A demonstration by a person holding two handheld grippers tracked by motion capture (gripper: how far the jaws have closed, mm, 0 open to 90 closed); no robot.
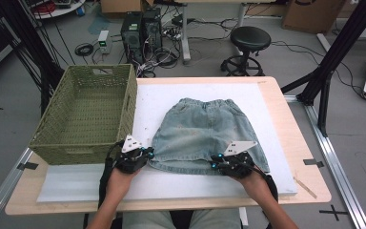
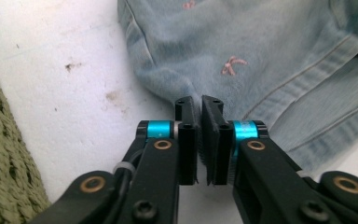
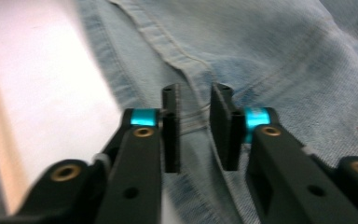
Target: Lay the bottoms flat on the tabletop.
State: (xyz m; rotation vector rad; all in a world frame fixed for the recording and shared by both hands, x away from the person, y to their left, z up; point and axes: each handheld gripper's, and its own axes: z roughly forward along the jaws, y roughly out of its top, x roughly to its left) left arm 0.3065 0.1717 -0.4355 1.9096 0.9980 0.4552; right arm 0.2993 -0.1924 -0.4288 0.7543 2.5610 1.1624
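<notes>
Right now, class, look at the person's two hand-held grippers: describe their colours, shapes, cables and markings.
Both the left gripper and right gripper are black, each topped by a grey three-cornered plate. Each has two flat black jaws on angular black arms with brass-coloured rivets and bright blue metal collars. A black cable trails back from each. The forearms are bare, no sleeves.

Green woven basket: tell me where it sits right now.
In the high view the green woven basket stands on the table's far left, just left of the denim skirt, with the left gripper close to its near right corner.
</notes>
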